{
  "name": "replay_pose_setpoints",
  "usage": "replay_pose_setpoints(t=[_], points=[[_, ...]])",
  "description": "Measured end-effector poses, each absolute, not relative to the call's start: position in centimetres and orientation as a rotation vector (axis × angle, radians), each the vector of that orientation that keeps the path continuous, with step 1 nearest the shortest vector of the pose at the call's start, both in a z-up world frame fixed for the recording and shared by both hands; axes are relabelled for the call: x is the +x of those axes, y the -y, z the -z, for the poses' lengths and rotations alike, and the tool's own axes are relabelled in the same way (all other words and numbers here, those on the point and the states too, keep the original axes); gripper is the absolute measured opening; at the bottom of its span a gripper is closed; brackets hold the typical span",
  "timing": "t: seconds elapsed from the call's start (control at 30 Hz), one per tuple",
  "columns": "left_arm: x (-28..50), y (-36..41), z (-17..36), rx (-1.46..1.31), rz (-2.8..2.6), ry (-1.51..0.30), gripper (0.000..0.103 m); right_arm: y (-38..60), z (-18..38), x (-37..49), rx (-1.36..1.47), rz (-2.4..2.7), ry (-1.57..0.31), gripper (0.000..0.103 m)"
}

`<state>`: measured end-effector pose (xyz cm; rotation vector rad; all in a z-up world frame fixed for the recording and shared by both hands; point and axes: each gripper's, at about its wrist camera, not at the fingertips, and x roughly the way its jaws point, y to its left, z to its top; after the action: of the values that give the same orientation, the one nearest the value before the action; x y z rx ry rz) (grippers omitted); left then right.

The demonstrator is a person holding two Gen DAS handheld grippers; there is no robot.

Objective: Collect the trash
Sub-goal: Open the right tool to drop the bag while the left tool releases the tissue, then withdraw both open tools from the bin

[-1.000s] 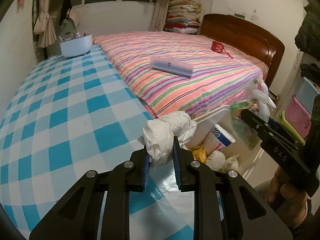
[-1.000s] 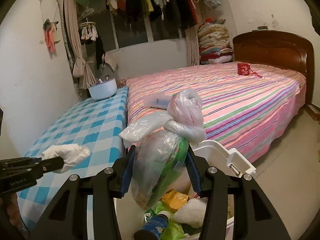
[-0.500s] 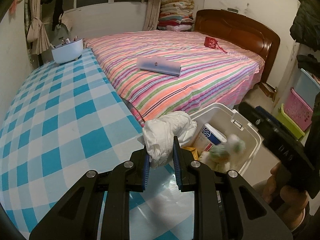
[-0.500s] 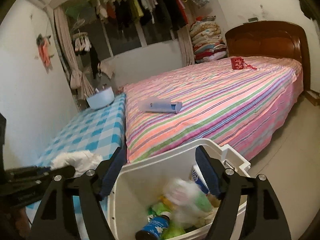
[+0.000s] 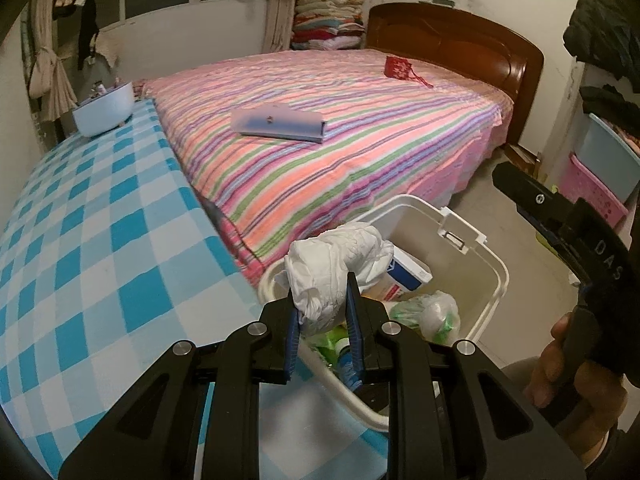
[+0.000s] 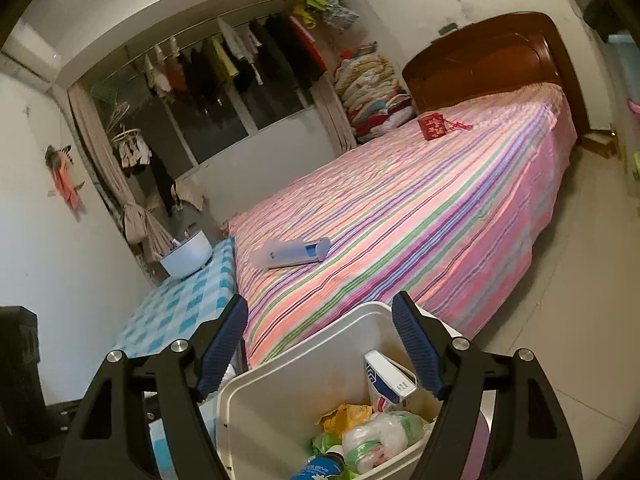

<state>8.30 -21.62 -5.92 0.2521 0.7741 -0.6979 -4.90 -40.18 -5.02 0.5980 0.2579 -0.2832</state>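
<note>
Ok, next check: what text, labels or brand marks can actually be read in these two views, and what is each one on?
"DAS": raised letters on the black body of the right gripper, seen in the left wrist view.
White carton in the bin: a blue square logo and printing, too small to read.
Blue-capped bottle in the bin: label blurred.
Red pouch on the bed: pale pattern, nothing legible.

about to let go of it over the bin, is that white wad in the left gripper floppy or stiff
Probably floppy: the white wad bulges and creases between the left gripper fingers. Likely light, since a small pinch carries it. It should drop limply into the bin.
</note>
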Motion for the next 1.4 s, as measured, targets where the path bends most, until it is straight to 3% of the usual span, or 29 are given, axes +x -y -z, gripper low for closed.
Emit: replay_pose_setpoints(t=[0.3,0.57,0.6,0.7,0.73,0.8,1.4], points=[[8.4,25.1,7.0,0.301,0.746,-0.805,0.020,42.5,4.9,-6.3,0.652,0.307,-0.232,0.073],[8.1,27.2,7.5,0.333,0.759,-0.803,0.029,42.4,5.5,-5.8,0.669,0.321,-0.215,0.073],[8.1,27.3,7.6,0.335,0.760,-0.804,0.036,42.5,5.4,-5.9,0.671,0.321,-0.214,0.073],[8.0,27.5,7.5,0.332,0.744,-0.781,0.071,42.8,5.1,-6.3,0.677,0.323,-0.212,0.073],[7.9,27.5,7.5,0.335,0.729,-0.762,0.077,43.1,5.1,-6.5,0.678,0.325,-0.211,0.073],[7.7,27.6,7.5,0.345,0.720,-0.754,0.081,43.0,4.9,-6.5,0.679,0.327,-0.211,0.073],[5.2,20.6,5.8,0.368,0.556,-0.687,0.081,40.6,3.5,-7.3,0.604,0.345,-0.238,0.073]])
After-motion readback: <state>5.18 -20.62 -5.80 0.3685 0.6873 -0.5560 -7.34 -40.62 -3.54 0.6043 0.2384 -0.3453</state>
